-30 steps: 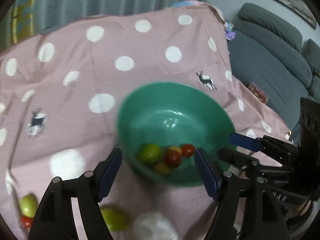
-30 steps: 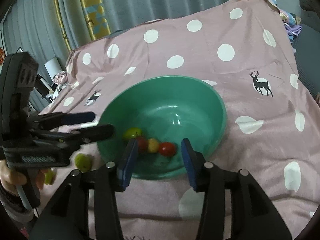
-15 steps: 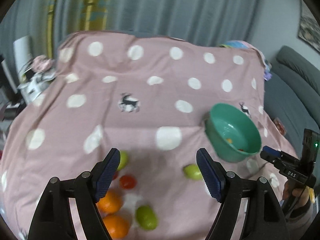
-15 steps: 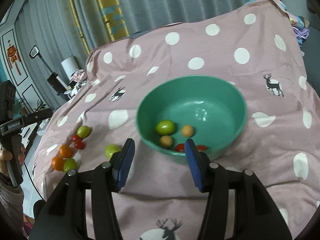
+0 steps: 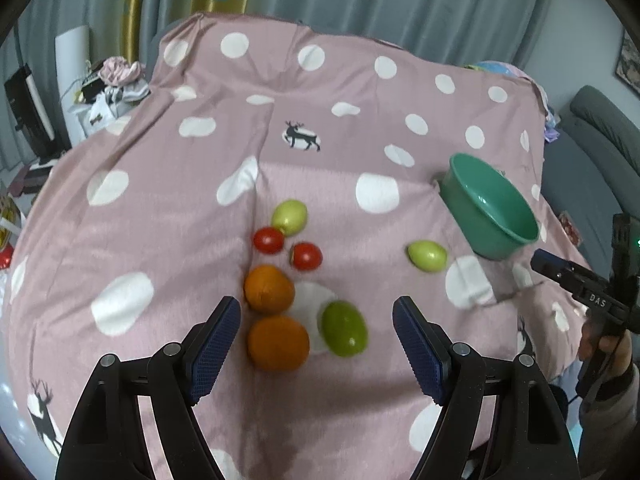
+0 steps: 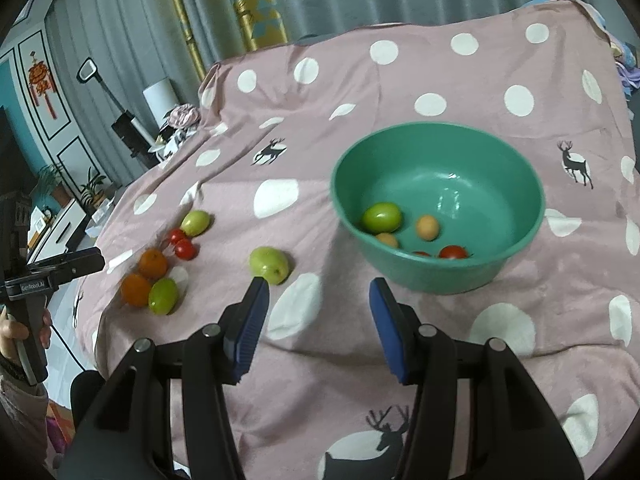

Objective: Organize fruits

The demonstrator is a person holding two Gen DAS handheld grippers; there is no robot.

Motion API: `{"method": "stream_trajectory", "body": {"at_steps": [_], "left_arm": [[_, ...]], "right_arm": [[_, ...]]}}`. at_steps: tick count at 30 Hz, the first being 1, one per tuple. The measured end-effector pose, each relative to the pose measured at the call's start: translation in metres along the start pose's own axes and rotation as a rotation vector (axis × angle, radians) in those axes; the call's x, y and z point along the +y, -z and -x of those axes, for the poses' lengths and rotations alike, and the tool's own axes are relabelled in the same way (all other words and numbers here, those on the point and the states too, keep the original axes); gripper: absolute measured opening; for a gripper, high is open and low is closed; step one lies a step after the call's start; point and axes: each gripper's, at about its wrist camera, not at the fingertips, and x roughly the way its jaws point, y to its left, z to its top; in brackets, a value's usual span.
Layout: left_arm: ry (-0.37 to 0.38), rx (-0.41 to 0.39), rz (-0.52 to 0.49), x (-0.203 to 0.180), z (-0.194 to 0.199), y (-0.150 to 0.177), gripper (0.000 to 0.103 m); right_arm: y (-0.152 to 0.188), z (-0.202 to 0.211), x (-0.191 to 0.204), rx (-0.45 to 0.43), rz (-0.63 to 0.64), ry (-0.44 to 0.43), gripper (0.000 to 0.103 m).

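My left gripper point(image 5: 316, 330) hangs w/ jaws spread wide and empty over the fruit cluster on the pink spotted cloth point(image 5: 168, 208); my right gripper point(image 6: 316, 316) is likewise wide apart, holding nothing, parked betw. the lone green fruit point(image 6: 269, 265) and the green bowl point(image 6: 516, 256). Next grab for the left, I reckon, is the near orange point(image 5: 278, 343) or the green fruit beside it point(image 5: 344, 328). They sit nearly touching, and the far orange point(image 5: 269, 288) is just behind, so I'd come straight down, one finger in the gap betw. them, close gently so the round skin doesn't squirt out and nudge the 2 tomatoes point(image 5: 287, 248) rolling. Alt: right takes the lone green one, nearest the bowl. Left view shows the cluster's spacing up close but only the bowl's outer wall; right view looks into the bowl: a green fruit point(image 6: 381, 217), 2 small tan ones point(image 6: 427, 227), red ones at the near rim, approx. 5 pcs in already.
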Motion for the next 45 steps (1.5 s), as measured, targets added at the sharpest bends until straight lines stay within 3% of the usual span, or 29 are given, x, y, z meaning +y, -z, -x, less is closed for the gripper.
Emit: {"method": "stream_trajectory", "body": {"at_steps": [21, 25, 29, 36, 39, 45], "left_arm": [[0.077, 0.005, 0.062, 0.019, -0.019, -0.003, 0.078], [0.115, 0.018, 0.007, 0.006, -0.021, -0.001, 0.078], [0.166, 0.052, -0.05, -0.011, -0.024, 0.005, 0.078], [0.122, 0.119, -0.21, -0.045, -0.039, 0.021, 0.076], [0.09, 0.14, -0.212, -0.047, -0.05, 0.024, 0.074], [0.05, 0.158, -0.209, -0.043, -0.063, 0.025, 0.056]], "right_arm": [[0.014, -0.043, 0.062, 0.13, 0.128, -0.105, 0.053], [0.014, -0.051, 0.071, 0.156, 0.137, -0.15, 0.053], [0.012, -0.063, 0.085, 0.198, 0.121, -0.253, 0.053], [0.0, -0.096, 0.106, 0.268, 0.052, -0.378, 0.053], [-0.003, -0.111, 0.117, 0.304, 0.026, -0.422, 0.052], [-0.005, -0.142, 0.131, 0.4, -0.015, -0.485, 0.046]]}}
